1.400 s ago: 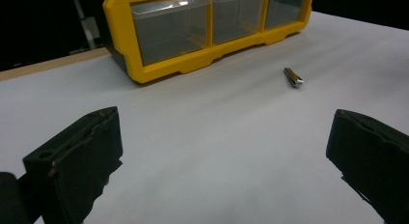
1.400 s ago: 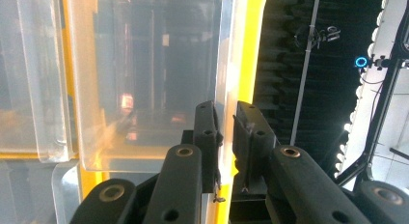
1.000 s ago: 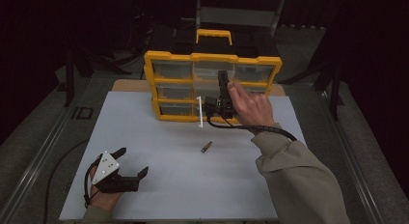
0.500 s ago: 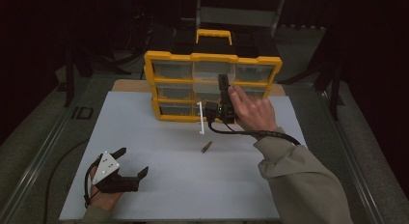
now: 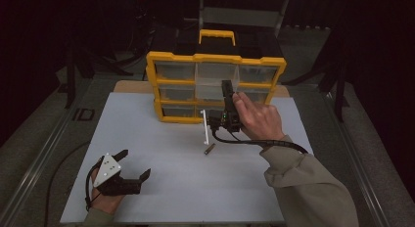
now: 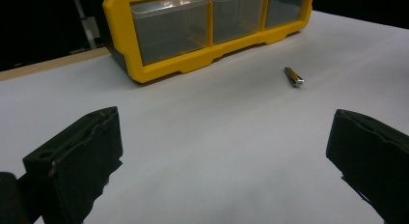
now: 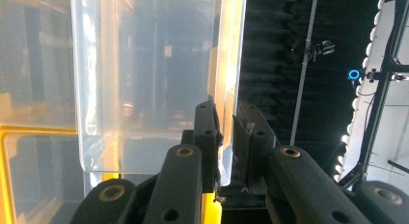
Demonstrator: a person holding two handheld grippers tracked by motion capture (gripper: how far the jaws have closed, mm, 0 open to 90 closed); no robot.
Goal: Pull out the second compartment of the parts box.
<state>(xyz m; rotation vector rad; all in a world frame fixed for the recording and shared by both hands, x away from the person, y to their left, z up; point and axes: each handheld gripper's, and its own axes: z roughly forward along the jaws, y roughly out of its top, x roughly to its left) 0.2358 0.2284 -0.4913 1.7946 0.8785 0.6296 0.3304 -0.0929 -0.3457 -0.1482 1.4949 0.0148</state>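
A yellow organizer (image 5: pixel 215 58) with clear drawers stands at the back of the white table. Its top middle clear drawer (image 5: pixel 211 76) sticks out a little toward me. My right gripper (image 5: pixel 226 86) reaches up to that drawer. In the right gripper view the right gripper (image 7: pixel 225 113) is shut on the thin side wall of the clear drawer (image 7: pixel 144 79). My left gripper (image 5: pixel 134 163) rests at the front left of the table, open. Nothing lies between the jaws of the left gripper (image 6: pixel 226 151).
A small metal piece (image 5: pixel 209 149) lies on the white table (image 5: pixel 161 139) in front of the organizer, also seen as the metal piece (image 6: pixel 293 76) ahead of the left jaws. A thin white strip (image 5: pixel 205 126) shows just below the right gripper's body.
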